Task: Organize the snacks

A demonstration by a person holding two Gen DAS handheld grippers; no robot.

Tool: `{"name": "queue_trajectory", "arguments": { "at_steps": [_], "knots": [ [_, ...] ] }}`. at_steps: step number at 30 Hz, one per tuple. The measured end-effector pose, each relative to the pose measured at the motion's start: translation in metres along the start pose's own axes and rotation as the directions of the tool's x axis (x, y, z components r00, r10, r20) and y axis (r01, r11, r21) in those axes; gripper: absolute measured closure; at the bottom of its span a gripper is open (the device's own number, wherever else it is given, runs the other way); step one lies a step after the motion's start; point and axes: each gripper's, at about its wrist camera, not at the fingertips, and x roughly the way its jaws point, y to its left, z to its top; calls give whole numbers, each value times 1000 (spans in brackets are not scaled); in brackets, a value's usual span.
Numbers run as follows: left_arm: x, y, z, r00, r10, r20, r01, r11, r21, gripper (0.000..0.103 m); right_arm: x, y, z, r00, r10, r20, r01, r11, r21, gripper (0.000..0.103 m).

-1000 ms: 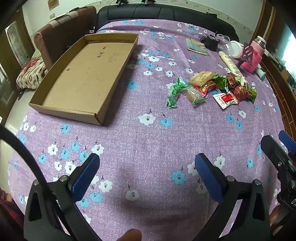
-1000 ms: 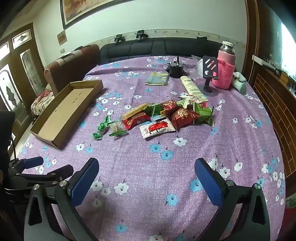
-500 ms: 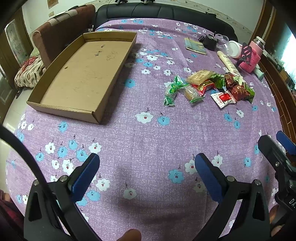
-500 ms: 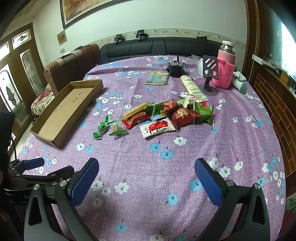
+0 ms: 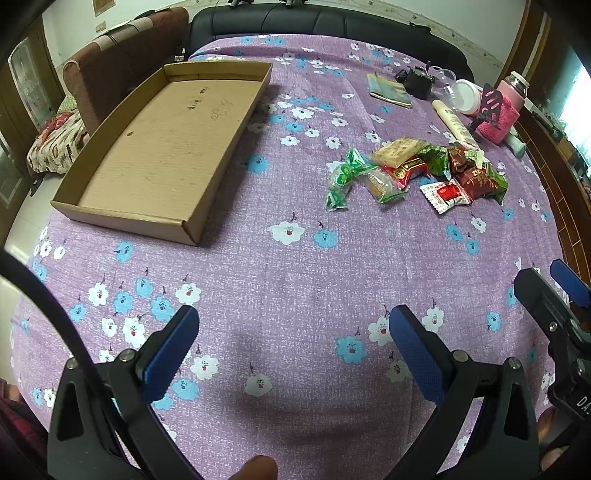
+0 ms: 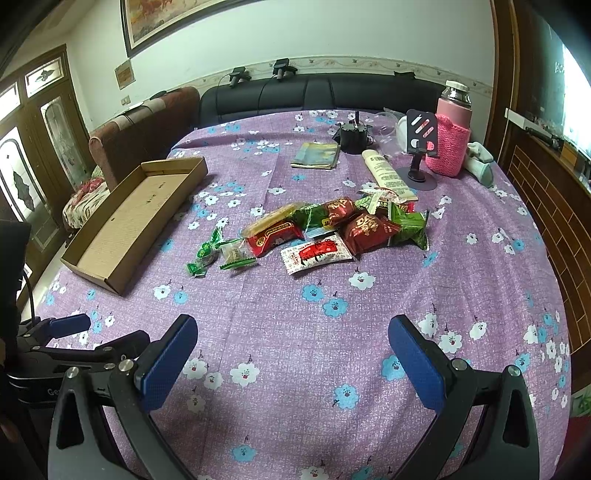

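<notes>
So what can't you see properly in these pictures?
- Writing on the brown cardboard tray's floor, left wrist view: too small to read.
- Heaped snack packets, right wrist view: upper ones hide lower ones.
- Framed painting, right wrist view: cut off by the top edge.

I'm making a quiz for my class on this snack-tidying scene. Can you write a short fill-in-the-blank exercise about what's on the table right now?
1. The shallow brown cardboard tray holds ____ snacks so far.
2. The wrapped snacks lie in a loose pile on the ____ flowered tablecloth.
3. The glass bottle at the far right wears a knitted sleeve coloured ____.
4. Both the left tongs and the right tongs are ____, holding nothing.

Missing words: no; purple; pink; open
</notes>
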Motion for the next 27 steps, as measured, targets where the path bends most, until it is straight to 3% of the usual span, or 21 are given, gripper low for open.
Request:
{"name": "queue_trajectory", "arguments": {
  "at_steps": [27],
  "knots": [
    [12, -16, -4, 997, 42, -62, -35, 994, 105, 0, -2, -6, 5, 1000, -9, 12, 9, 1000, 6, 0]
  ]
}}
